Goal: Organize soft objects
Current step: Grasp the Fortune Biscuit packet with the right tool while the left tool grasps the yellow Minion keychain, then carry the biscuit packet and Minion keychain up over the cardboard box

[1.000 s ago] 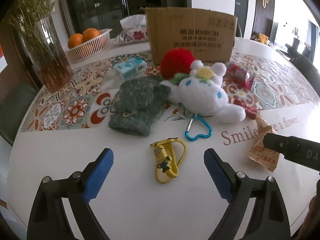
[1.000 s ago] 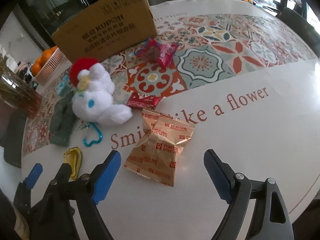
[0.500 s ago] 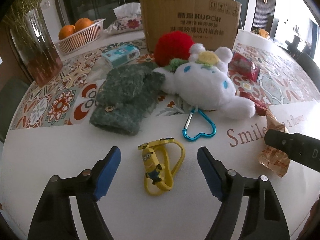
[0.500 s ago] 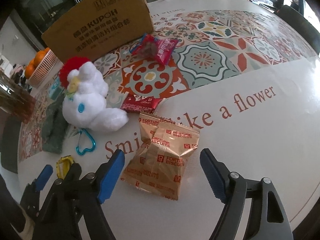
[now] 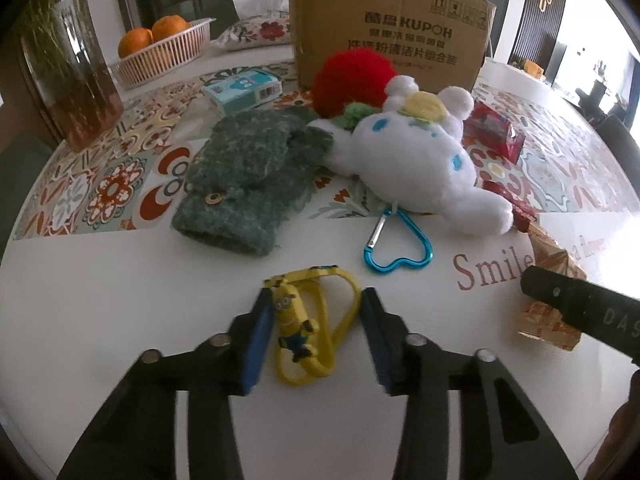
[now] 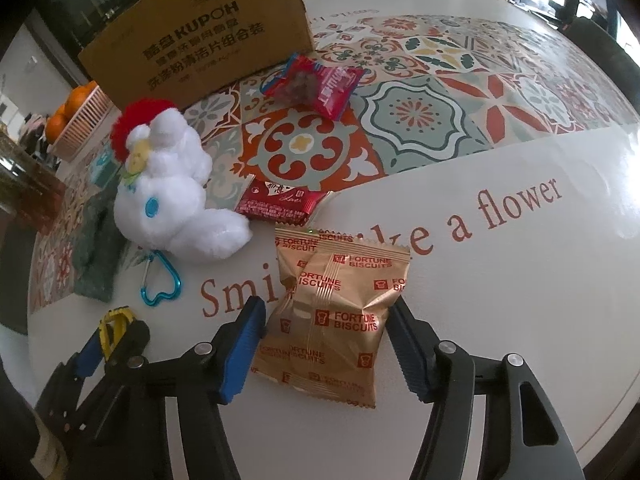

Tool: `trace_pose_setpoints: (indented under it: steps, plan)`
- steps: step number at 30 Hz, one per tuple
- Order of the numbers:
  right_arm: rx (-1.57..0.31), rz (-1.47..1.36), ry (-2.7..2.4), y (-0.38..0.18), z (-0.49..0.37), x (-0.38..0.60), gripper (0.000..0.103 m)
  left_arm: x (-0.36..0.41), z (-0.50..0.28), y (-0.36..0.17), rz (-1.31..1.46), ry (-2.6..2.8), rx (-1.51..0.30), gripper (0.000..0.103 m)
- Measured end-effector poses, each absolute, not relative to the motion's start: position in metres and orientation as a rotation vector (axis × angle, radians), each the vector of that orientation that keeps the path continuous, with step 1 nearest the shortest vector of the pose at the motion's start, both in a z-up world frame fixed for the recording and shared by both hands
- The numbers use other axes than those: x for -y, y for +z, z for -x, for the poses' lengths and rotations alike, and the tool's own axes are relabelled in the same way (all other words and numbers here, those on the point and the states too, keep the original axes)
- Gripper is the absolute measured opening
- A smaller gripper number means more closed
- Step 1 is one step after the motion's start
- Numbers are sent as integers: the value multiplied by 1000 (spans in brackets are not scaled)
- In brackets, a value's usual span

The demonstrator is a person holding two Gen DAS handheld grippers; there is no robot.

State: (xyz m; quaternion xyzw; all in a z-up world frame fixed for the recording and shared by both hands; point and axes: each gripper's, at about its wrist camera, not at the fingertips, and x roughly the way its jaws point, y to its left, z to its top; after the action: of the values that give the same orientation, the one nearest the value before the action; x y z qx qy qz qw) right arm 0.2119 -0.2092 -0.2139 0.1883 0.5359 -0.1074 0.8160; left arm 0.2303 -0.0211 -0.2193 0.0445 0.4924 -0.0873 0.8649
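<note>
My left gripper (image 5: 316, 336) is open with its blue pads on either side of a yellow minion keychain (image 5: 308, 328) lying on the white table; the left pad is close to it. My right gripper (image 6: 328, 344) is open around gold Fortune Biscuits packets (image 6: 332, 316), the pads near both edges. A white plush toy (image 5: 420, 160) with a blue heart carabiner (image 5: 400, 246), a red pompom (image 5: 352, 80) and a green knitted glove (image 5: 248, 176) lie ahead of the left gripper. The plush also shows in the right wrist view (image 6: 172, 200).
A cardboard box (image 5: 384, 36) stands behind the toys. Red snack packets (image 6: 320, 84) (image 6: 280, 204) lie on the patterned cloth. A glass vase (image 5: 72, 76), an orange basket (image 5: 160, 52), a tissue pack (image 5: 244, 90) sit at left.
Both grippers moved forward and down, and their jaws narrowed: the left now straddles the minion keychain, the right straddles the biscuit packets.
</note>
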Motion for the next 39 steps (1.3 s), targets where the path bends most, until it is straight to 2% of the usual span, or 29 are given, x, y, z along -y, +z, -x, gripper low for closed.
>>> trace_pose_setpoints:
  steps: [4, 14, 39]
  plan:
    - [-1151, -391, -216, -214, -211, 210, 59, 17, -230, -217, -50, -192, -1060, 35]
    - [-1158, -308, -131, -204, -205, 200, 56, 15, -219, -200, -5, -207, -1033, 34]
    - [-898, -175, -2, -103, -190, 197, 56, 20, -197, -89, -30, -225, -782, 34]
